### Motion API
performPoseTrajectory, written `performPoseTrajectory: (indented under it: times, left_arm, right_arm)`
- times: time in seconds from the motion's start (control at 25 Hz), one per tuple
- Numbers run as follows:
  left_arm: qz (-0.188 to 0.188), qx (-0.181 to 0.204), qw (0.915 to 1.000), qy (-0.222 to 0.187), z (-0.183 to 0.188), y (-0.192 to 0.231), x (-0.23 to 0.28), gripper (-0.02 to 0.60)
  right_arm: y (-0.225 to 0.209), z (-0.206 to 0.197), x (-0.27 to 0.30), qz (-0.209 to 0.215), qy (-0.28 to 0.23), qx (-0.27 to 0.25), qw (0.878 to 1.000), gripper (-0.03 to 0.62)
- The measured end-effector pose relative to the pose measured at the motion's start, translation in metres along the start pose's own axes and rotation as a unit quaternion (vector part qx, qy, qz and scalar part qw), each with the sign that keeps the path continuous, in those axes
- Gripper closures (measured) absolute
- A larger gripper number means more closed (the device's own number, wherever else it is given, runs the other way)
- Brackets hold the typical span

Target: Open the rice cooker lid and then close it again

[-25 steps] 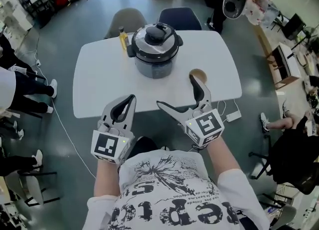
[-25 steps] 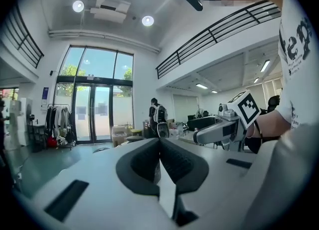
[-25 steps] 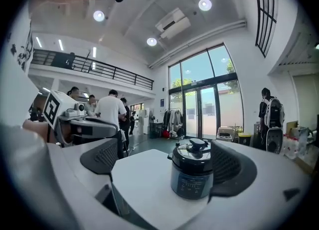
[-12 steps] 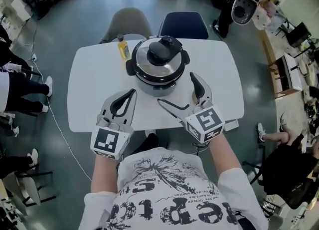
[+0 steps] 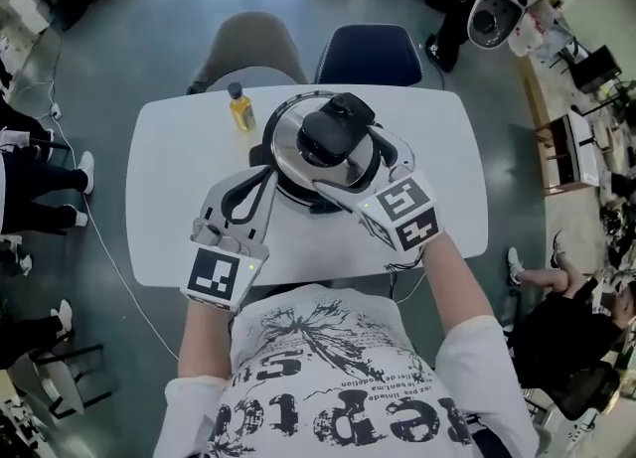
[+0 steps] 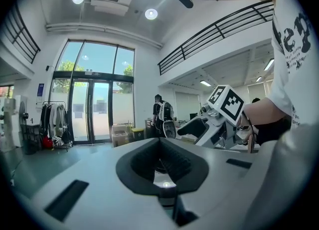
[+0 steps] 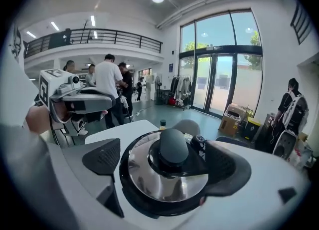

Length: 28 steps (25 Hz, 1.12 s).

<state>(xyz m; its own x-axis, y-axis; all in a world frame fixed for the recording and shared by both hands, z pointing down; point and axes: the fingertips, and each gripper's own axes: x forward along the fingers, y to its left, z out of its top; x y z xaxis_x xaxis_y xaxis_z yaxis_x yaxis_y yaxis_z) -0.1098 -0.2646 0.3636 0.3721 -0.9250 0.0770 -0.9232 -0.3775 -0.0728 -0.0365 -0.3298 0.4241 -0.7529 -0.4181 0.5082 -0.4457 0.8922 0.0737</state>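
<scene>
Big open hall: grey-green floor (image 5: 119, 49), glass doors (image 7: 219, 79) and a railed balcony (image 7: 94, 37) in the gripper views. White rounded table (image 5: 169, 198) sits mid-floor, with open floor off both short ends (a cable (image 5: 109, 247) trails on the left one). Near long edge is against the person; far edge has a grey chair (image 5: 248, 44) and a dark blue chair (image 5: 368, 54) tucked in.

Rice cooker (image 5: 298, 188) stands centre-far on the table, lid (image 5: 288, 143) on, tabletop bare to its L and R. R gripper (image 5: 348, 160) is over the lid. Its jaws are wide apart and have just been closing a little, with the black knob (image 5: 333, 133) between them, pads not on it. L gripper (image 5: 263, 176) is at the cooker's near-left, jaws together, nothing in them. Yellow bottle (image 5: 239, 108) is upright just beside the cooker, far-left, near the far edge.
</scene>
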Motion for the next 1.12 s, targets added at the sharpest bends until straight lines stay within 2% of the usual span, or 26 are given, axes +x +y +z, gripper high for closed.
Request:
performPoseTrajectory:
  times: [0.24,0.48,0.72,0.88,1.12]
  left_arm:
    - [-0.010,-0.002,0.9999,-0.014,0.005,0.013,0.018,0.568]
    - [0.012,-0.009,0.9994,-0.031,0.014,0.016,0.016,0.568]
    - [0.034,0.001,0.9991,-0.025,0.016,0.019,0.010,0.568]
    - [0.054,0.010,0.9983,-0.017,0.018,0.023,0.005,0.568]
    - [0.078,-0.001,0.9967,-0.021,0.019,0.033,0.003,0.568]
  right_arm:
    - [-0.015,-0.010,0.033,0.004,0.084,-0.019,0.996,0.068]
    - [-0.024,-0.004,0.056,0.019,0.143,-0.024,0.989,0.086]
    - [-0.025,-0.011,0.076,0.049,0.230,-0.039,0.971,0.156]
    - [-0.024,-0.015,0.079,0.054,0.265,-0.048,0.962,0.267]
    - [-0.021,-0.021,0.084,0.066,0.294,-0.057,0.952,0.269]
